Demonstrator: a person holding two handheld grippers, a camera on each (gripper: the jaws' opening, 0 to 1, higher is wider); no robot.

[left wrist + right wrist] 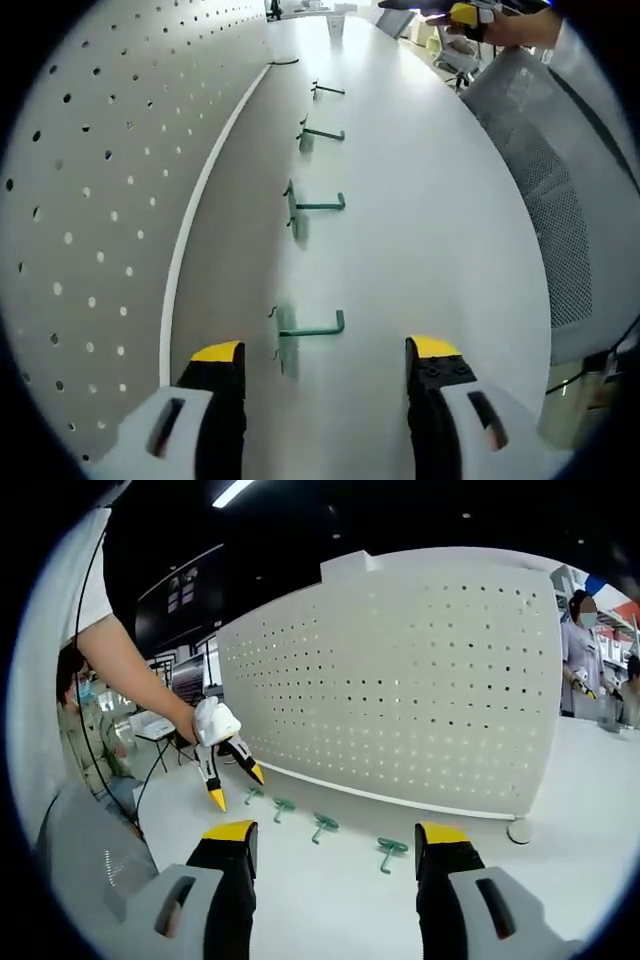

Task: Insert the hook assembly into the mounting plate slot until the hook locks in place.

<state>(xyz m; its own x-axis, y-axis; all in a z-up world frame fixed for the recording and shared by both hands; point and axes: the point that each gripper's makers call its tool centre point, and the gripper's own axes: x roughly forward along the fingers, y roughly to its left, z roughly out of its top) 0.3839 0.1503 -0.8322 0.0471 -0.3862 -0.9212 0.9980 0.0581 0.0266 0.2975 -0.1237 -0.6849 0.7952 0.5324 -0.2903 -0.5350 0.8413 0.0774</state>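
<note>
Four green hooks lie in a row on the white desk (430,200), each well apart from the next: the nearest hook (308,330) sits just ahead of the left tool (330,360), between the lines of its jaws, followed by a second hook (315,206), a third hook (320,134) and a fourth hook (326,90). Beside the row stands the pegboard (90,220), an upright white perforated plate whose foot runs parallel to the hooks. The left tool is wide open and holds nothing, its yellow-tipped jaws above the desk. In the right gripper view the same row of hooks (320,825) lies on the desk in front of the pegboard (400,690); the right tool (335,845) is likewise wide open and empty. There the left tool (232,785) appears held in a hand (185,725), jaws spread and pointing down near the far end of the row. A grey mesh chair back (560,190) borders the desk.
</note>
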